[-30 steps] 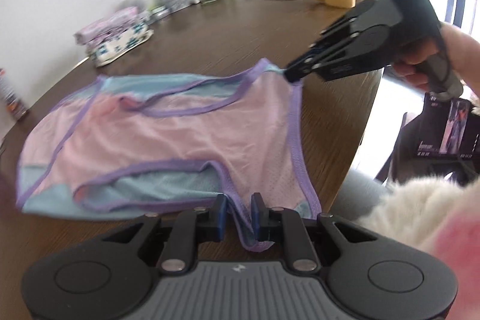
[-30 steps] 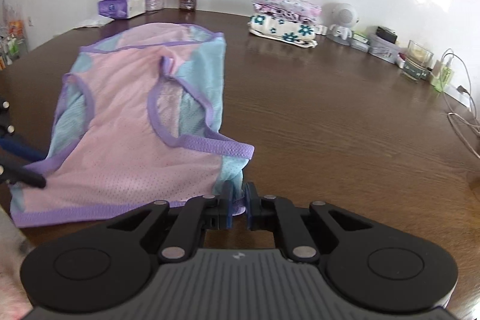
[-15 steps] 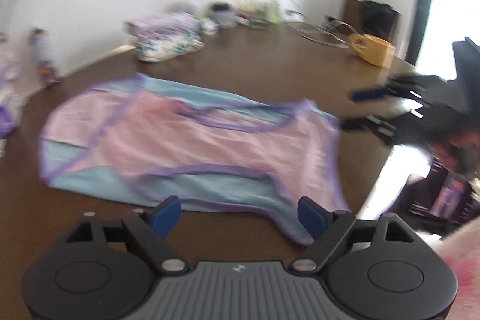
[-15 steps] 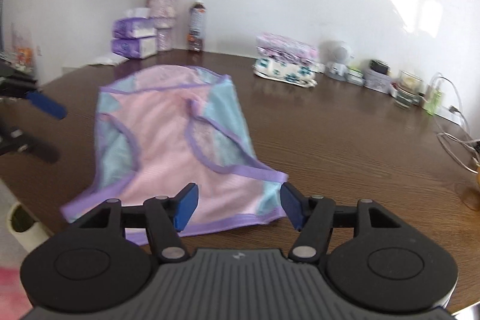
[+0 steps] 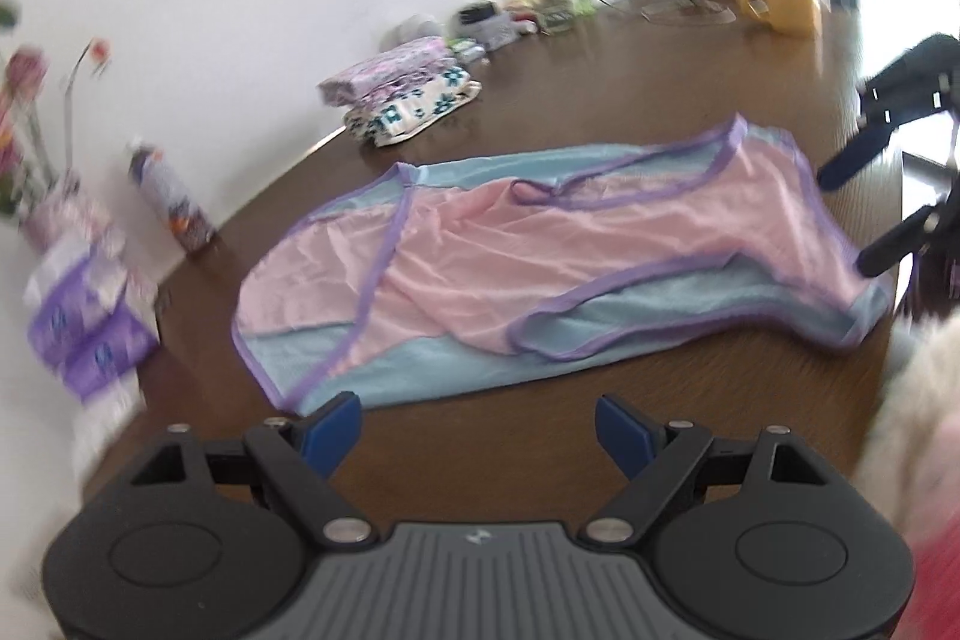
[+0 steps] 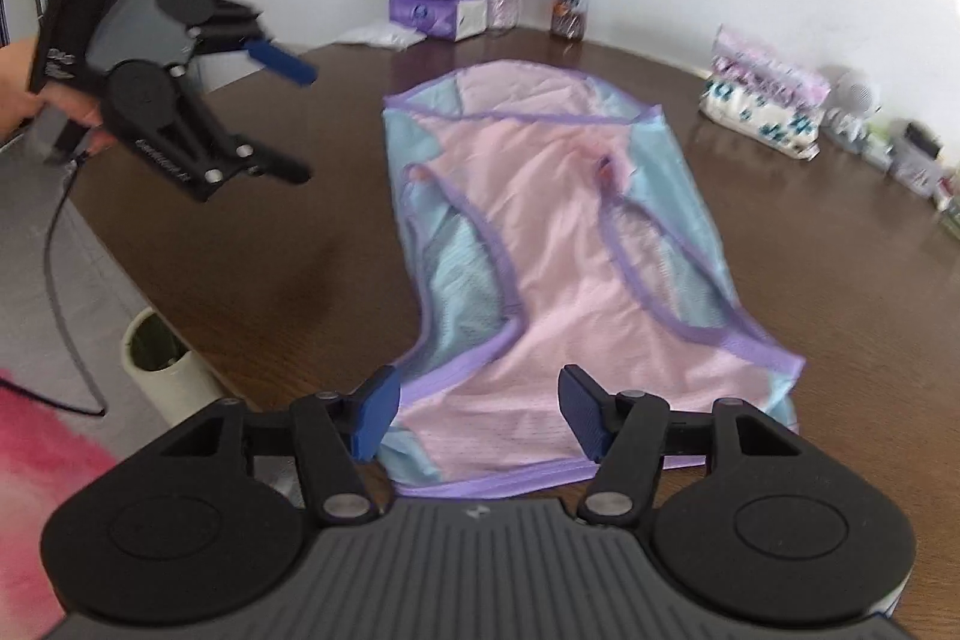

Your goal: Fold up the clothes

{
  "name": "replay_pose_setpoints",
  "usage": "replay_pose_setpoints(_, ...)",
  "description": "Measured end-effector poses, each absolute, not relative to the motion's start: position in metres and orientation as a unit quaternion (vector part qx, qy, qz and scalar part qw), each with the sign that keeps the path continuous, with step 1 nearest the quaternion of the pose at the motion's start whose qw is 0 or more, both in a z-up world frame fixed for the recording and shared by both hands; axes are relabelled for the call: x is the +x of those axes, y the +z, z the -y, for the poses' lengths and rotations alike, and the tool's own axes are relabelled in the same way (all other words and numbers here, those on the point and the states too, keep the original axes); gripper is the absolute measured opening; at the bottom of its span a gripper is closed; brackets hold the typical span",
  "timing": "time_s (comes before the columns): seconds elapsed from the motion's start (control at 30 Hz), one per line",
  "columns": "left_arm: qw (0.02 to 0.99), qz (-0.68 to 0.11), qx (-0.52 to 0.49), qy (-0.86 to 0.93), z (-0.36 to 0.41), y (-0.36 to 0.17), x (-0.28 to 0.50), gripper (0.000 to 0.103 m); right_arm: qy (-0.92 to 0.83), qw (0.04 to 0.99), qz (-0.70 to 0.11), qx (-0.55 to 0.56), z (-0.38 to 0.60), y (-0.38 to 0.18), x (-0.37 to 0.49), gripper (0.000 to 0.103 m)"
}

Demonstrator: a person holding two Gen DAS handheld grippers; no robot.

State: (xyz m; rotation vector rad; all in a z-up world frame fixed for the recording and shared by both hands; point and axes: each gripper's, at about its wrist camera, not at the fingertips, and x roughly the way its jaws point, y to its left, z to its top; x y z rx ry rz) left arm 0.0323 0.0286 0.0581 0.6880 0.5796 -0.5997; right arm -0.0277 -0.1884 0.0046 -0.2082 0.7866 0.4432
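While a pink and light-blue mesh garment with purple trim (image 6: 558,244) lies flat across the centre of the frame on a dark brown wooden table (image 6: 840,280), both tools hover with fingers spread wide, holding nothing. At lower centre, the right gripper (image 6: 477,415) sits over the garment's near hem. At upper left, the left gripper (image 6: 300,121) hangs apart from the cloth. Folded floral cloths (image 6: 762,106) rest at upper right.
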Motion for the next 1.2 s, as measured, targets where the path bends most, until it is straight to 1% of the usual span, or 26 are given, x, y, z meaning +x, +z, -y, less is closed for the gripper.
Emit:
replay_pose_setpoints(0.07,0.842,-0.267,0.365,-0.293,-0.029,0.052,0.048,0.084,0.215,0.888,-0.395,-0.098,0.179,-0.001,-0.023,0.056)
replay_pose_setpoints(0.13,0.825,-0.264,0.399,-0.299,-0.030,0.045,0.066,0.079,0.211,0.884,-0.405,-0.098,0.170,-0.005,-0.019,0.056)
replay_pose_setpoints(0.2,0.811,-0.265,0.422,-0.308,-0.033,0.041,0.087,0.070,0.203,0.881,-0.415,-0.102,0.163,-0.008,-0.011,0.055)
replay_pose_setpoints(0.23,0.803,-0.264,0.429,-0.318,-0.035,0.040,0.098,0.068,0.199,0.880,-0.419,-0.104,0.159,-0.010,-0.008,0.055)
replay_pose_setpoints(0.27,0.794,-0.263,0.436,-0.331,-0.038,0.040,0.108,0.064,0.195,0.878,-0.424,-0.105,0.156,-0.012,-0.004,0.055)
replay_pose_setpoints(0.3,0.785,-0.263,0.444,-0.343,-0.040,0.039,0.118,0.062,0.191,0.876,-0.429,-0.108,0.153,-0.013,0.000,0.052)
replay_pose_setpoints(0.4,0.755,-0.271,0.472,-0.367,-0.044,0.036,0.147,0.062,0.185,0.868,-0.449,-0.105,0.149,-0.016,0.010,0.050)
replay_pose_setpoints(0.47,0.741,-0.291,0.478,-0.371,-0.043,0.032,0.168,0.062,0.184,0.864,-0.457,-0.102,0.148,-0.017,0.013,0.050)
replay_pose_setpoints(0.63,0.726,-0.353,0.418,-0.417,-0.052,0.036,0.210,0.059,0.174,0.867,-0.457,-0.096,0.144,-0.019,0.019,0.049)
replay_pose_setpoints(0.73,0.703,-0.432,0.359,-0.437,-0.056,0.037,0.235,0.058,0.170,0.869,-0.455,-0.095,0.144,-0.020,0.019,0.048)
replay_pose_setpoints(0.77,0.693,-0.462,0.337,-0.439,-0.057,0.037,0.243,0.059,0.169,0.870,-0.453,-0.094,0.144,-0.020,0.018,0.047)
replay_pose_setpoints(0.83,0.676,-0.479,0.338,-0.446,-0.054,0.036,0.246,0.065,0.167,0.873,-0.449,-0.092,0.146,-0.021,0.017,0.045)
replay_pose_setpoints(0.87,0.668,-0.483,0.344,-0.450,-0.052,0.036,0.246,0.067,0.165,0.875,-0.445,-0.091,0.147,-0.021,0.017,0.041)
replay_pose_setpoints(0.93,0.663,-0.490,0.348,-0.446,-0.047,0.036,0.246,0.068,0.161,0.879,-0.439,-0.091,0.150,-0.022,0.016,0.031)
replay_pose_setpoints(0.97,0.662,-0.493,0.349,-0.443,-0.046,0.036,0.245,0.068,0.159,0.880,-0.438,-0.092,0.152,-0.022,0.016,0.022)
replay_pose_setpoints(1.0,0.661,-0.495,0.350,-0.442,-0.045,0.036,0.244,0.068,0.158,0.881,-0.437,-0.093,0.155,-0.022,0.015,0.016)
replay_pose_setpoints(1.07,0.660,-0.497,0.351,-0.441,-0.045,0.035,0.239,0.068,0.156,0.882,-0.434,-0.099,0.160,-0.022,0.014,0.013)
replay_pose_setpoints(1.2,0.653,-0.499,0.359,-0.442,-0.045,0.035,0.218,0.068,0.153,0.883,-0.424,-0.129,0.173,-0.023,0.013,0.012)
